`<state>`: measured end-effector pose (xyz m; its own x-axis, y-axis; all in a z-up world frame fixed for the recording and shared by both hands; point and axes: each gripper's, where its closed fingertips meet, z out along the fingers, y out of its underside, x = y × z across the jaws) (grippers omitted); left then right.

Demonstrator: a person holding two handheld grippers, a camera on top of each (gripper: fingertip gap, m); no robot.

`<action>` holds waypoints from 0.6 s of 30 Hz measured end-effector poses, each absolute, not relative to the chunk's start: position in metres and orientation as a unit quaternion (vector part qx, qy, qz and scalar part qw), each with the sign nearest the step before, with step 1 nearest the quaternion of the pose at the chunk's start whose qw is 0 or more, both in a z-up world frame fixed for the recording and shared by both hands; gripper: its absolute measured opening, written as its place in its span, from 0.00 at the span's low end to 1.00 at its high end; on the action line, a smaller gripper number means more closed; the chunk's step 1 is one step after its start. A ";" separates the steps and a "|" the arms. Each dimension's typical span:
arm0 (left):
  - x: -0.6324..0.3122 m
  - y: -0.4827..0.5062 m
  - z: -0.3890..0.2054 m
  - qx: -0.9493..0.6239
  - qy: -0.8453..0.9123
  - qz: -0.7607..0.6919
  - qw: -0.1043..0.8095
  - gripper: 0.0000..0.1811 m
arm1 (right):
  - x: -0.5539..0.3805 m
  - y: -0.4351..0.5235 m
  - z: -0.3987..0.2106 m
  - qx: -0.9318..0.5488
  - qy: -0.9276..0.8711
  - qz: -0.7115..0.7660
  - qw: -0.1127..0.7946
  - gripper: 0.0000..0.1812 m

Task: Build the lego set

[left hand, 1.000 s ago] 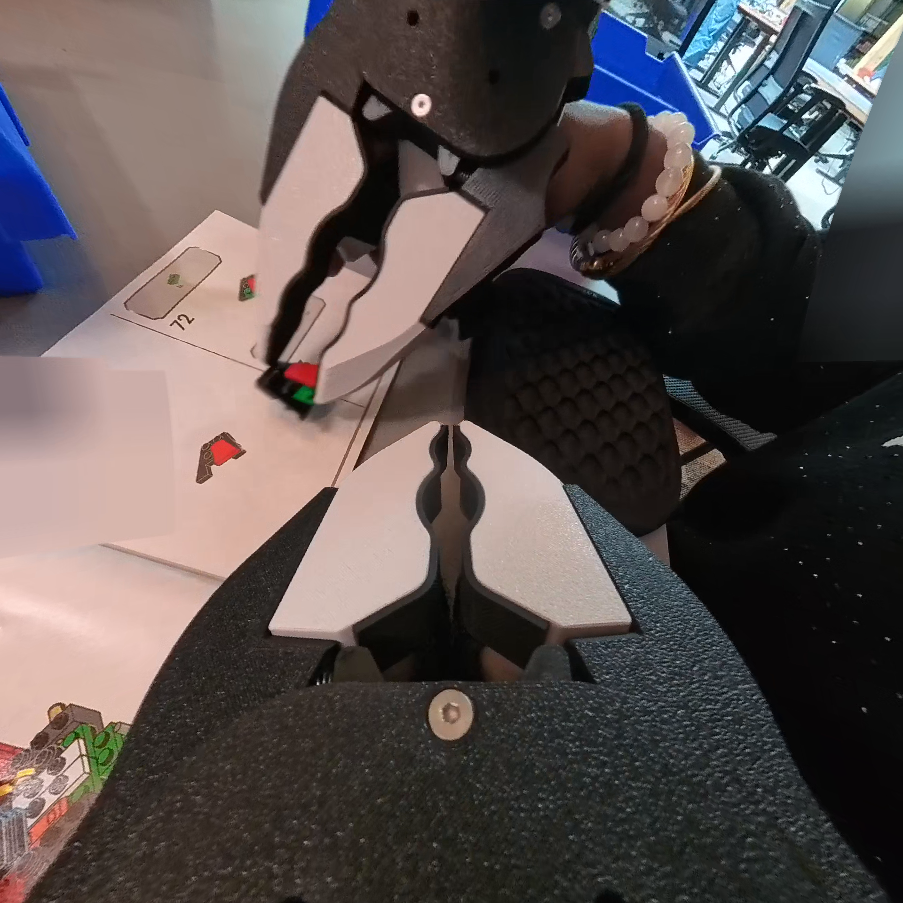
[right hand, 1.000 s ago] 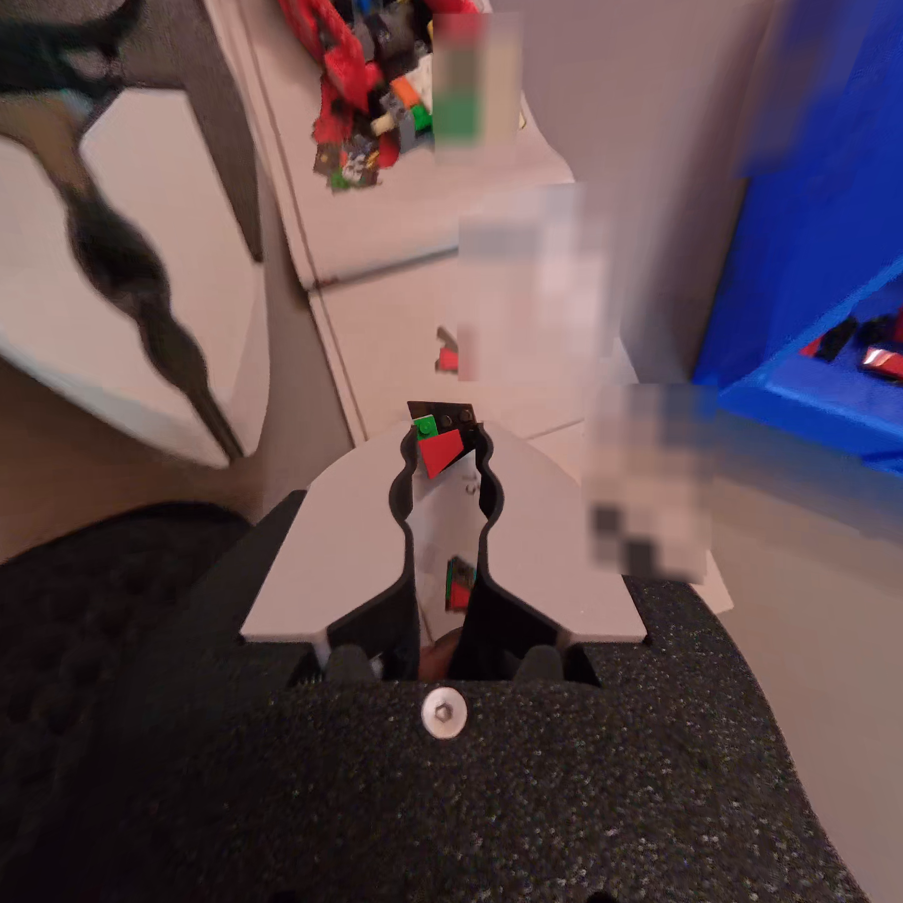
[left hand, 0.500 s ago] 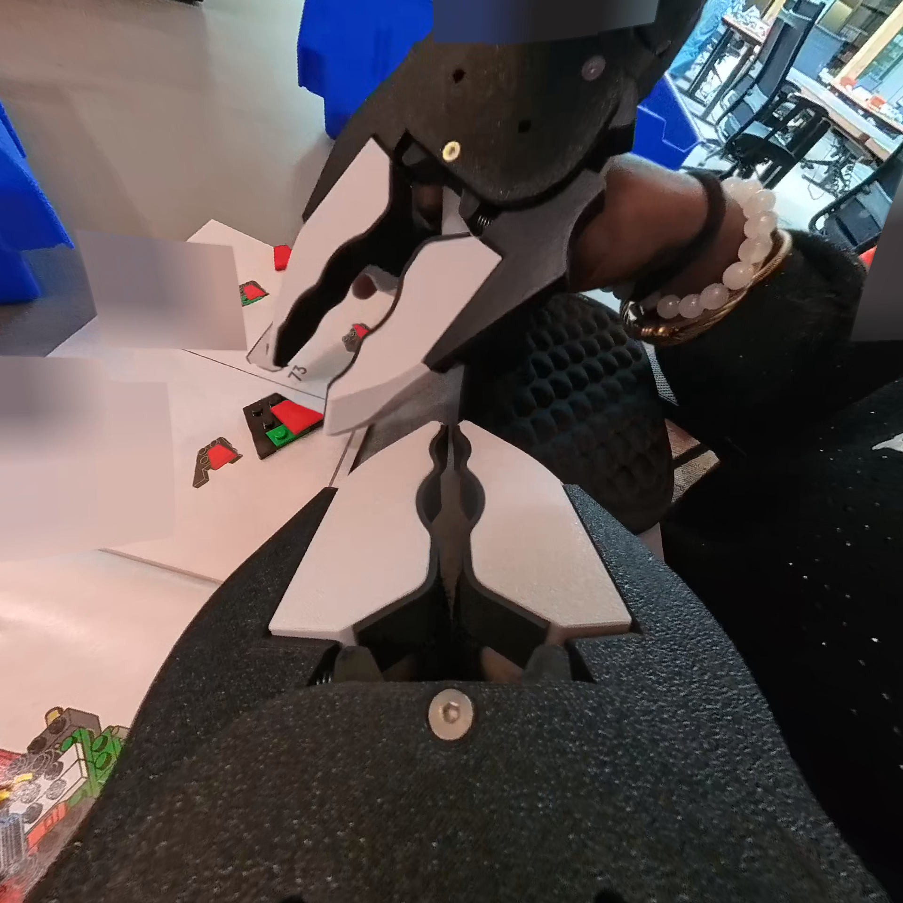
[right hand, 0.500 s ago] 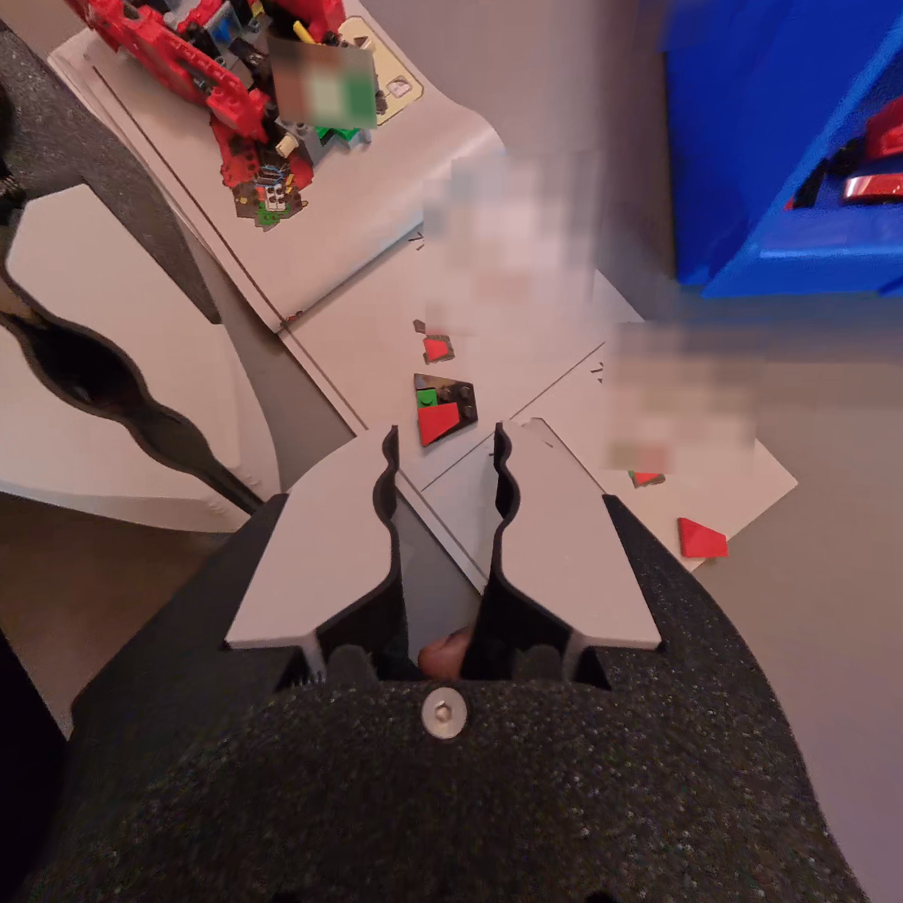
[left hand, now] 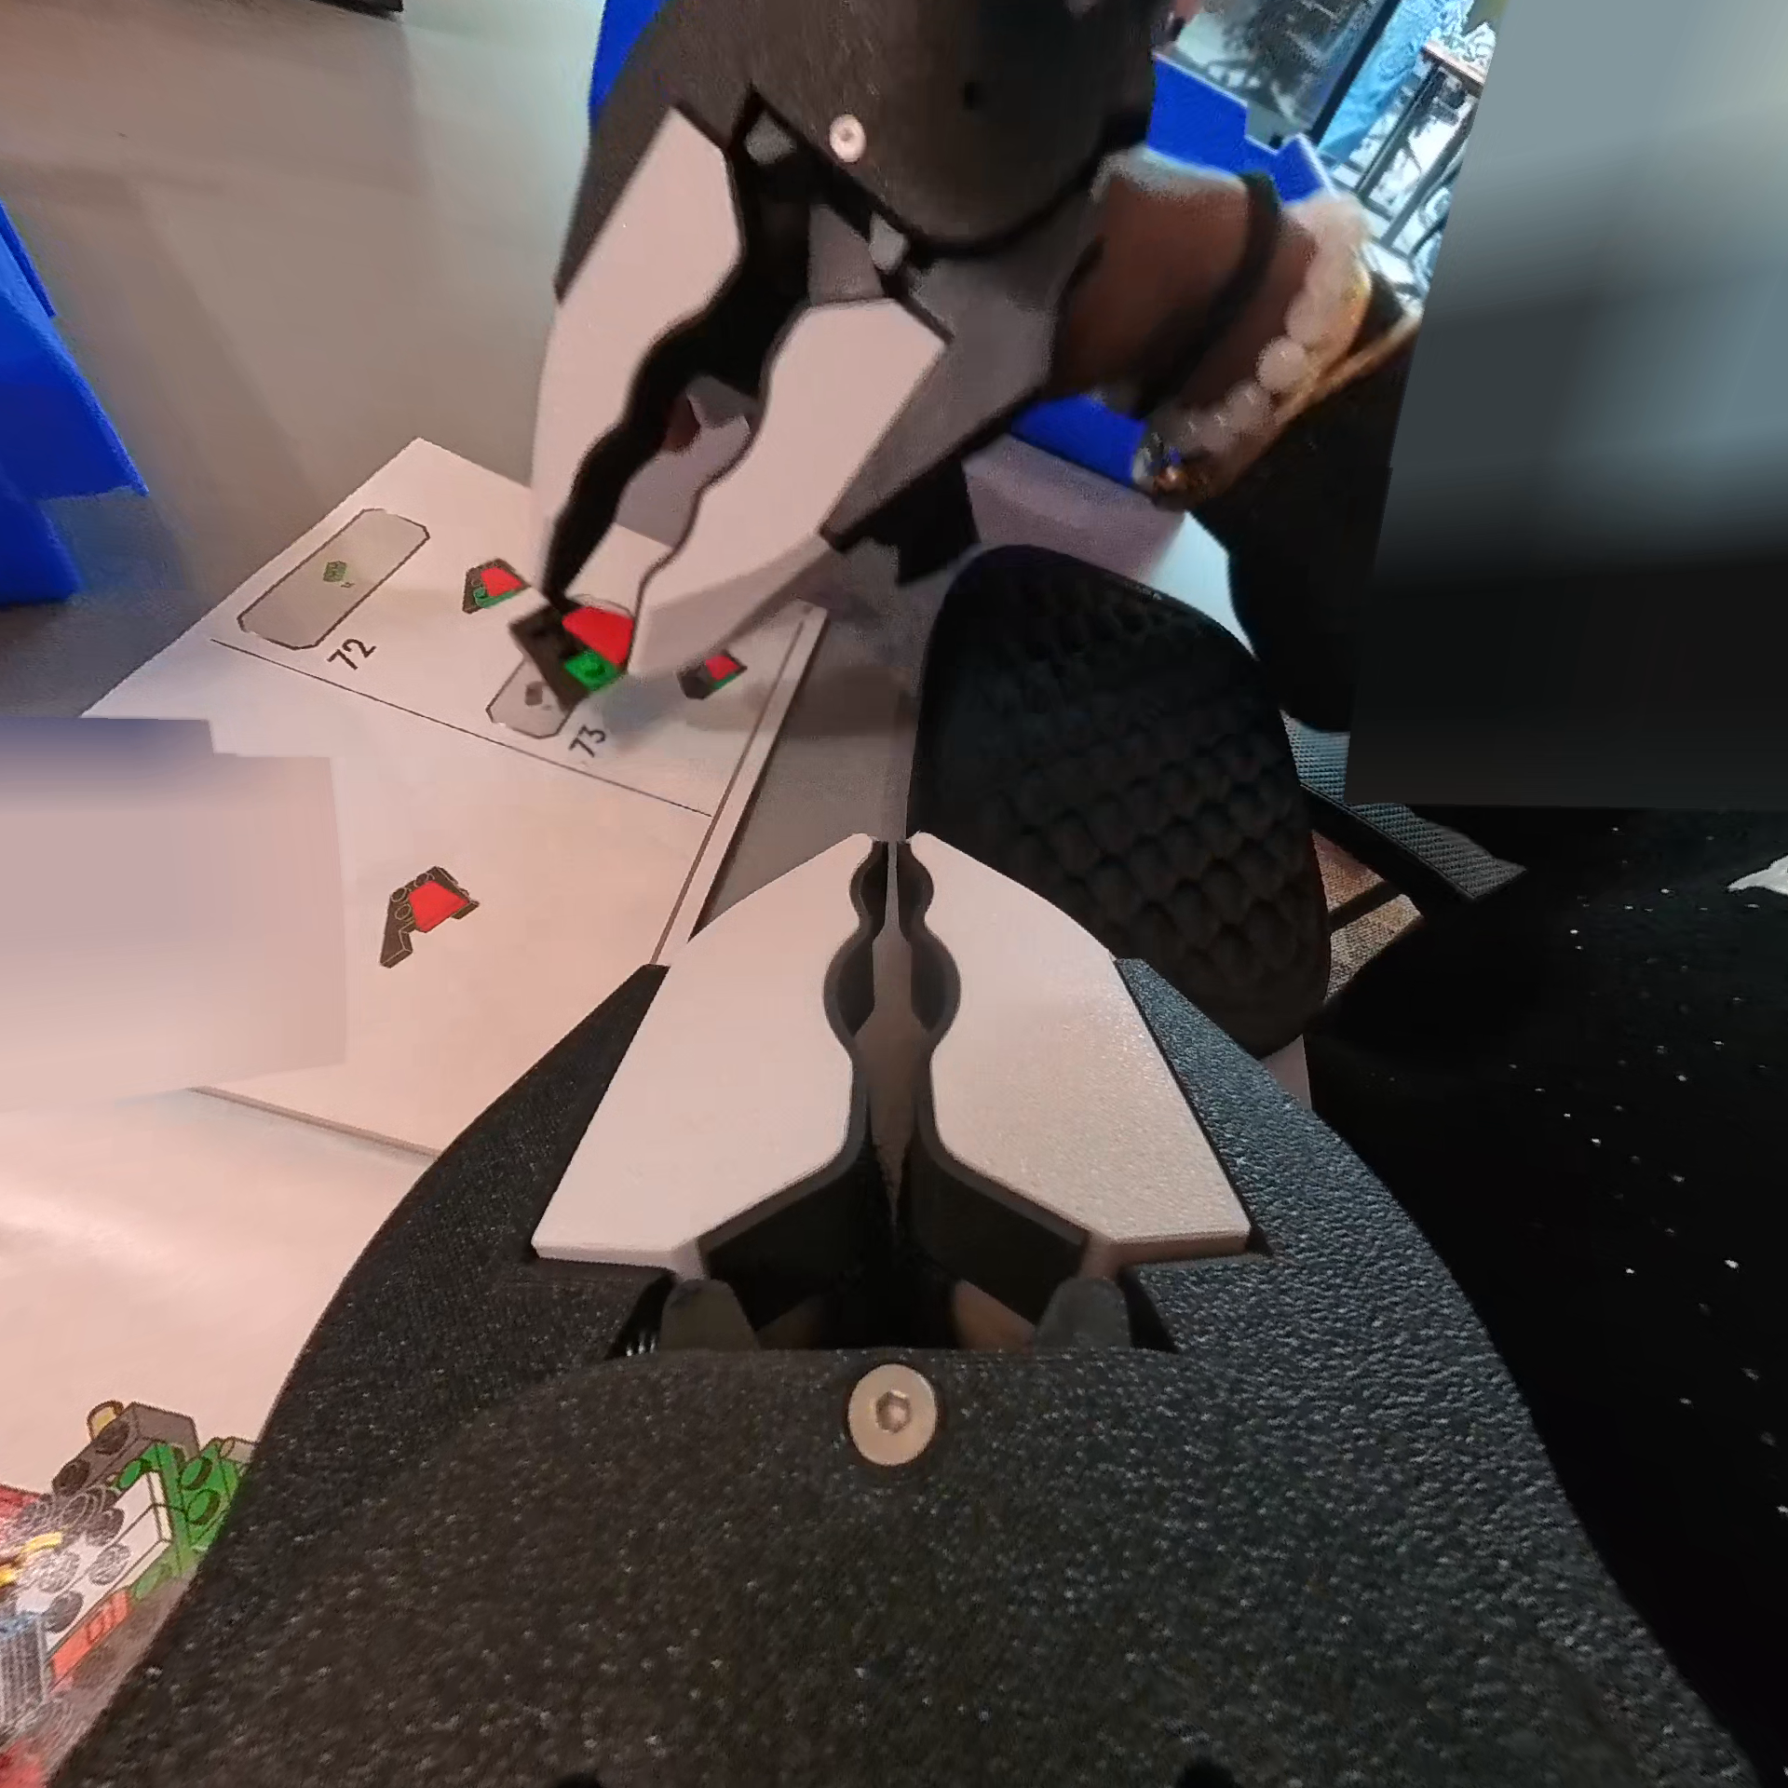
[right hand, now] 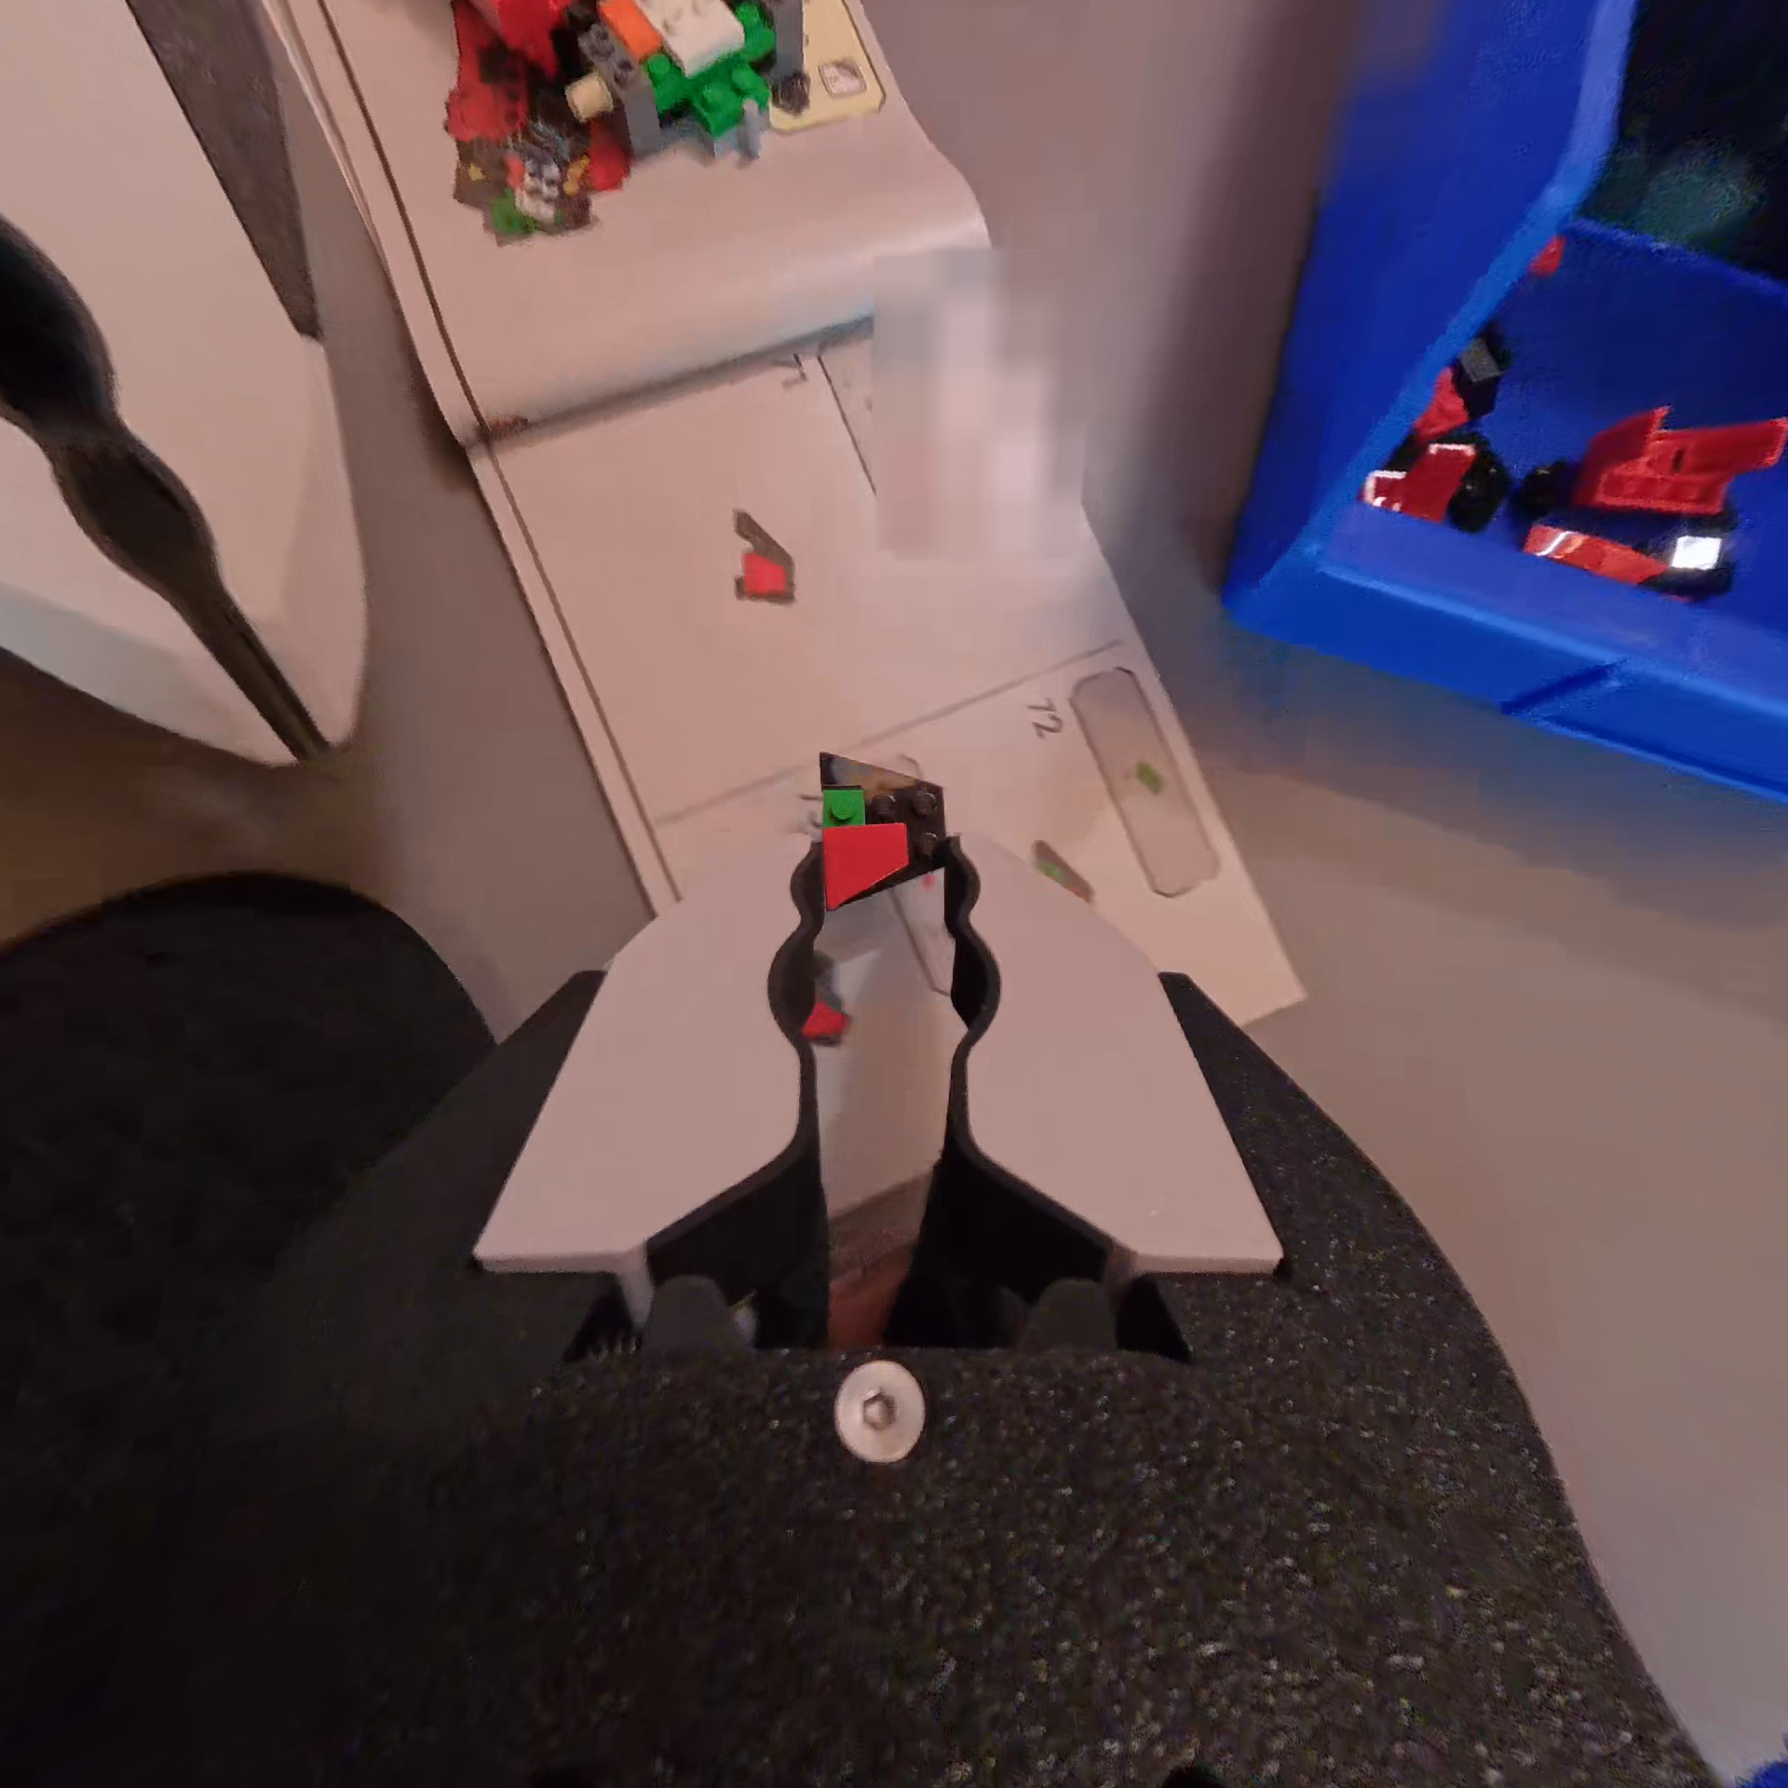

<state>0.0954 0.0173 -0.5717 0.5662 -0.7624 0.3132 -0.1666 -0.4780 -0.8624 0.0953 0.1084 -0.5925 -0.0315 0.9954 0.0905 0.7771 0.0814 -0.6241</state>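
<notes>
A small assembly, a black wedge plate with a red slope and a green stud piece (right hand: 864, 840), sits between the fingertips of my right gripper (right hand: 880, 856). The jaws are closed on it just above the open instruction booklet (right hand: 677, 658). In the left wrist view the right gripper (left hand: 595, 619) comes down from above onto the assembly (left hand: 581, 648), over the booklet (left hand: 503, 832). My left gripper (left hand: 890, 856) is shut and empty, and hangs over the booklet's near edge. The part-built red, green and grey model (right hand: 619, 97) stands on the booklet's far page.
A blue bin (right hand: 1403, 619) at the right holds red and black pieces (right hand: 1645, 484). Another blue bin (left hand: 39, 435) stands at the left. A black mesh chair (left hand: 1113, 822) is beside the table edge. A person's wrist with a bead bracelet (left hand: 1287, 358) holds the right gripper. Spacing between my two grippers at the tips: around 9 centimetres.
Half a second ago my right gripper was open above the assembly lying on the booklet. It has come back down and closed on it. My left gripper stayed shut.
</notes>
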 end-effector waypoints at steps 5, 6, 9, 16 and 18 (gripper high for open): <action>0.095 0.017 -0.572 -0.782 0.297 -0.359 0.414 0.01 | 0.088 0.135 -0.600 -0.634 -0.705 0.200 0.247 0.13; 0.095 0.017 -0.572 -0.781 0.296 -0.360 0.415 0.01 | 0.086 0.137 -0.602 -0.632 -0.708 0.201 0.245 0.13; 0.095 0.018 -0.571 -0.780 0.294 -0.363 0.415 0.01 | 0.086 0.140 -0.611 -0.631 -0.715 0.189 0.235 0.14; 0.096 0.017 -0.571 -0.779 0.297 -0.363 0.415 0.01 | 0.108 0.142 -0.580 -0.654 -0.668 0.195 0.296 0.20; 0.096 0.017 -0.571 -0.780 0.297 -0.363 0.414 0.01 | 0.113 0.135 -0.576 -0.671 -0.643 0.207 0.305 0.20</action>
<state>0.0956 0.0167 -0.5713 0.5598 -0.7645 0.3195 -0.1630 -0.4797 -0.8622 0.1134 0.1355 -0.5764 0.0876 0.9896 0.1139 0.7366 0.0126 -0.6762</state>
